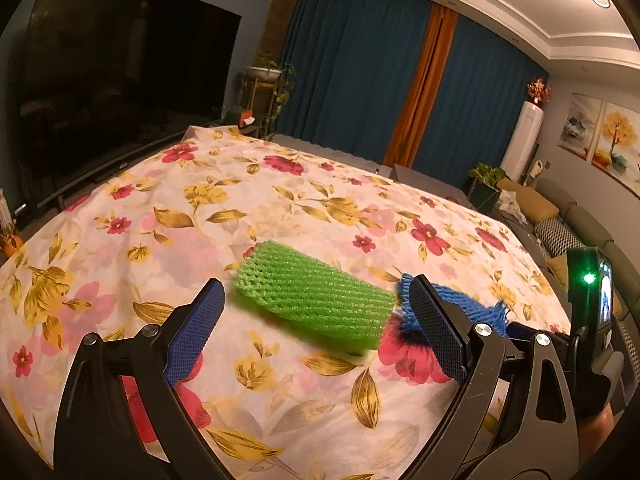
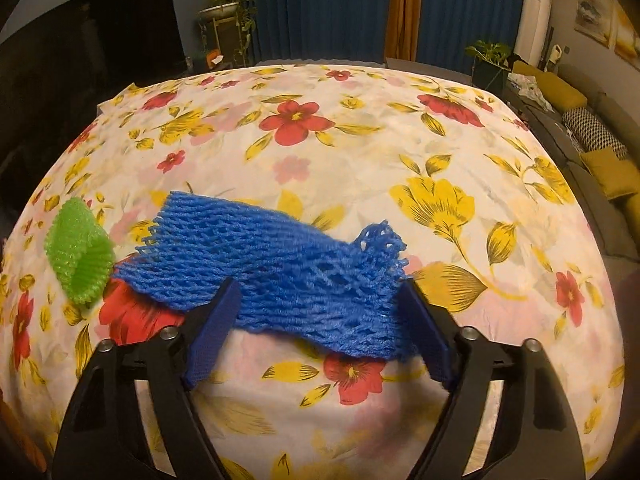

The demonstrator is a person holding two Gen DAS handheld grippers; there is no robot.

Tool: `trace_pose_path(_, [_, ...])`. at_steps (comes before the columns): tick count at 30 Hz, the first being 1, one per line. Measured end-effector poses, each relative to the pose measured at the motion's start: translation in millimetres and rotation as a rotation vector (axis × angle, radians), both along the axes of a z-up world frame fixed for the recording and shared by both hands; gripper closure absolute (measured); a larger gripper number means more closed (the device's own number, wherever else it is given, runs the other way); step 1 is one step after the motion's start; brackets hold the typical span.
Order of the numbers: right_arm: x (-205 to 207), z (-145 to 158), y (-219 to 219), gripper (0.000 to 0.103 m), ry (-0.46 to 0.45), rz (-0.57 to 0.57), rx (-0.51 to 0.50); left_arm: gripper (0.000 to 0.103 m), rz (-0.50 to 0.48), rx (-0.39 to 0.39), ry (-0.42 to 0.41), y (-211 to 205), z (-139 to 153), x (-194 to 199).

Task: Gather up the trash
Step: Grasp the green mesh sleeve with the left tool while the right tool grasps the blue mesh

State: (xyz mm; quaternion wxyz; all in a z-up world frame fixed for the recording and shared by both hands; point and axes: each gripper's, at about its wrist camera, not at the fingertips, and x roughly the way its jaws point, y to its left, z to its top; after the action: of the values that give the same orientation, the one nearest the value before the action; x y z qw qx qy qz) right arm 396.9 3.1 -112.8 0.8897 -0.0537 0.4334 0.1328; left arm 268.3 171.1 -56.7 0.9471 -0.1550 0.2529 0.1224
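Observation:
A green foam net sleeve point(image 1: 316, 294) lies on the floral cloth, just ahead of my left gripper point(image 1: 316, 304), whose blue-padded jaws stand wide open around its near side. It also shows at the left of the right wrist view point(image 2: 80, 250). A blue foam net sleeve point(image 2: 280, 276) lies flat to its right. My right gripper point(image 2: 320, 300) is open, with its jaws on either side of the blue net's near edge, not closed on it. In the left wrist view the blue net point(image 1: 472, 300) peeks out behind the right finger.
The floral cloth point(image 2: 360, 152) covers a wide table. A dark TV point(image 1: 112, 92) stands at the left, blue curtains point(image 1: 360, 80) at the back, a sofa with cushions point(image 2: 592, 128) at the right. The right hand's device with a green light point(image 1: 588, 280) sits close on the right.

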Motion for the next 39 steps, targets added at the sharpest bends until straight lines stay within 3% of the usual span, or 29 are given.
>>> trace_pose_path(2, [-1.1,1.4,1.1,0.041,-0.006,0.016,0.000,0.011,-0.007,-0.001,0.014,-0.8,-2.2,3.7])
trace_pose_path(5, [-4.5,3.6,5.7,0.065,-0.017,0.060,0.010,0.011,-0.027,-0.041,0.045,1.5,-6.8,12.9])
trace_pose_path(7, [-7.5,4.7,10.4,0.088,-0.020,0.105,0.023,0.011,-0.030,-0.061,0.074,4.1,-11.3,20.3])
trace_pose_path(9, [-11.7,5.7,14.7,0.094,-0.028,0.123,0.017,0.012,-0.036,-0.081,0.099,5.6,-15.3,26.6])
trace_pose_path(17, [-30.8,16.7,-10.5,0.095,-0.074,0.052,0.121,0.033,-0.113,-0.153,0.239,7.3,-38.5,56.0])
trace_pose_path(21, [-41.8,32.2,-25.9,0.095,-0.109,0.031,0.176,0.045,-0.126,-0.134,0.252,3.4,-37.6,60.2])
trace_pose_path(23, [-46.5,38.6,-32.0,0.095,-0.126,0.020,0.196,0.064,-0.136,-0.136,0.255,2.9,-38.2,61.4])
trace_pose_path(25, [-52.0,42.5,-36.3,0.095,-0.137,0.014,0.210,0.070,-0.140,-0.150,0.253,4.5,-38.3,61.0])
trace_pose_path(26, [-54.3,42.6,-37.7,0.095,-0.138,0.011,0.214,0.079,-0.144,-0.157,0.251,5.4,-39.5,60.8])
trace_pose_path(32, [-65.8,46.2,-46.7,0.095,-0.145,-0.010,0.243,0.090,-0.141,-0.132,0.205,2.7,-32.6,55.2])
trace_pose_path(37, [-77.2,53.2,-55.3,0.095,-0.169,-0.021,0.266,0.091,-0.151,-0.047,0.138,-11.0,-17.7,43.1])
trace_pose_path(39, [-84.2,58.0,-60.5,0.095,-0.183,-0.025,0.277,0.091,-0.156,-0.050,0.128,-13.9,-13.4,38.8])
